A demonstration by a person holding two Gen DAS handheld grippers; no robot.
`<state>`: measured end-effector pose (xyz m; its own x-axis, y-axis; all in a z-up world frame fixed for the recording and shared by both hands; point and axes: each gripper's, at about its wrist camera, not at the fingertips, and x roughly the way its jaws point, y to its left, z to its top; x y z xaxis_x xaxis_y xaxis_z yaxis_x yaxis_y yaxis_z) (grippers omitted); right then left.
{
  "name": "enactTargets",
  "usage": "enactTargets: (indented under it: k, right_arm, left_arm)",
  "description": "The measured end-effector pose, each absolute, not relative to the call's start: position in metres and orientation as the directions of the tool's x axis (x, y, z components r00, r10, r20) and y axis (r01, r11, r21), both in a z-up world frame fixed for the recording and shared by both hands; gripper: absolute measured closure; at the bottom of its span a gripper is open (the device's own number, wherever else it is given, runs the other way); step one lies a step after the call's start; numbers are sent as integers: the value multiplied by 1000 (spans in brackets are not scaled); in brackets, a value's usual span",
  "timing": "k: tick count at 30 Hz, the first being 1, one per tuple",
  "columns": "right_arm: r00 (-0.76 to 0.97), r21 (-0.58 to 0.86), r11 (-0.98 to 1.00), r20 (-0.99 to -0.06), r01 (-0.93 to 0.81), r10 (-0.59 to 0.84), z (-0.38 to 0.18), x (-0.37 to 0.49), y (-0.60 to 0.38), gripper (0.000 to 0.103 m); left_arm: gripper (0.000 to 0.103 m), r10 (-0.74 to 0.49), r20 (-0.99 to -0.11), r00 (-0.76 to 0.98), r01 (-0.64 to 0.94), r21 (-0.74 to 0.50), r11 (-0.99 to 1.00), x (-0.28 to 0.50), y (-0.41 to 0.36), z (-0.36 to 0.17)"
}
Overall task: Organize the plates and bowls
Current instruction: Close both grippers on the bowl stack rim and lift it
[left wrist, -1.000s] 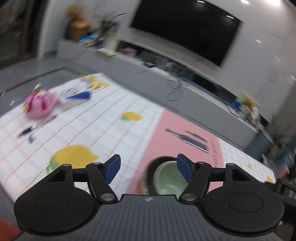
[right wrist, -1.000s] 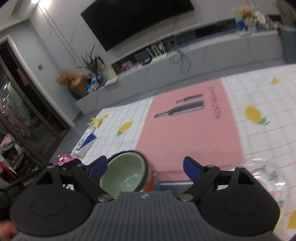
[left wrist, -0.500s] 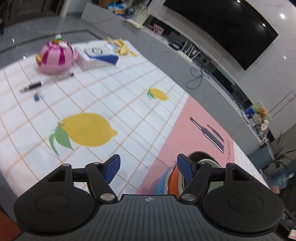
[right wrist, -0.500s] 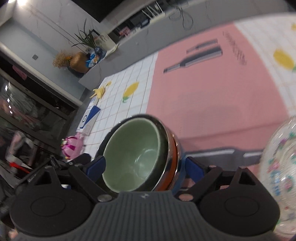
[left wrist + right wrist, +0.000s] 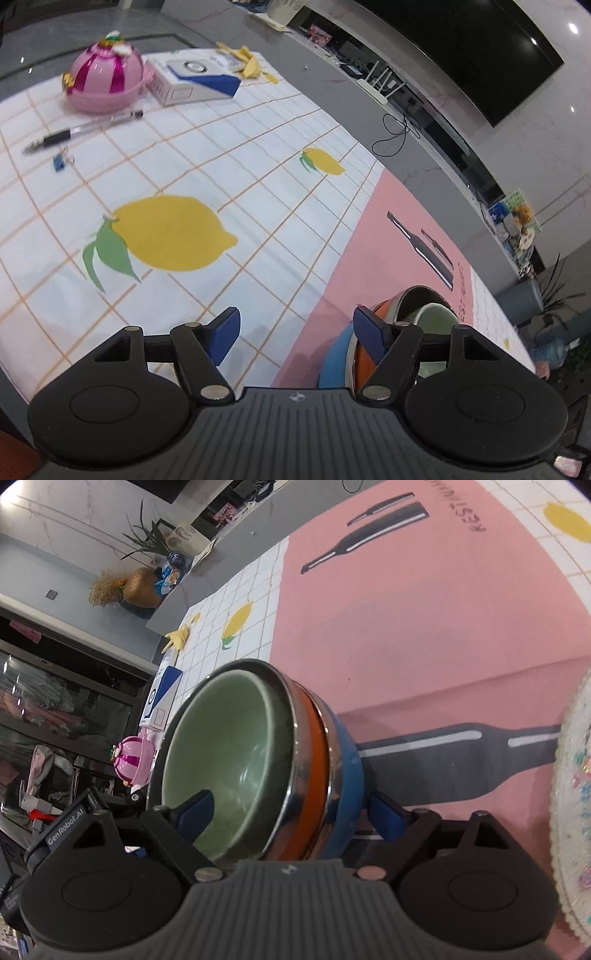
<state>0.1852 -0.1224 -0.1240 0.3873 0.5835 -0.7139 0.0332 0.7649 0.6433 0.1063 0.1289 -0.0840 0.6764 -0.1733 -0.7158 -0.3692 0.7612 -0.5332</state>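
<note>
- Pink lidded pot (image 5: 105,83), white-and-blue box (image 5: 195,79) and pen (image 5: 83,129) sit at about ten to eleven o'clock in the left wrist view, sharp and much larger than a second ago; that camera has dropped and tipped toward the tabletop (image 5: 240,192), so the far wall no longer fills the frame.
- The left tool (image 5: 295,334) stands wide with nothing between its blue pads, only lemon-print cloth and the pink mat's edge under the gap.
- The bowl stack (image 5: 399,321) has slid to that tool's four o'clock, half hidden behind the right-hand pad (a second ago the green bowl lay nearly centred in the gap). I judge the left side is not lined up to take it.
- In the right wrist view the same bowl stack (image 5: 258,760), green bowl (image 5: 225,753) nested in steel-rimmed orange and blue ones, now fills the centre, grown from a small shape at the lower left.
- The right tool (image 5: 291,812) has come down around the stack: one pad lies over the green bowl's inside, the other outside the blue wall. Its jaws are closing, yet contact is not shown.
- The patterned glass plate (image 5: 570,797) has moved to the three o'clock edge, untouched (probably the later step).
</note>
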Motion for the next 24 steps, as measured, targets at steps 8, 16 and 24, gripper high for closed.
enactTargets:
  k: [8,16,24]
  right_arm:
    - [409,663,743,-705,91,579,-124,186,-138,21]
    - [440,669,734,-696,114,567,-117,188,-153,25]
    - [429,671,735,-695,97,577,-119,188,-149,29]
  left_arm:
    - [21,-217,-641,736,-343,-630,697,99,138,-81]
    - [17,-314,-526,791,-252,-746,616,97,141,-77]
    - [16,-409,-585,700,-174,-695,698,112,112,-85]
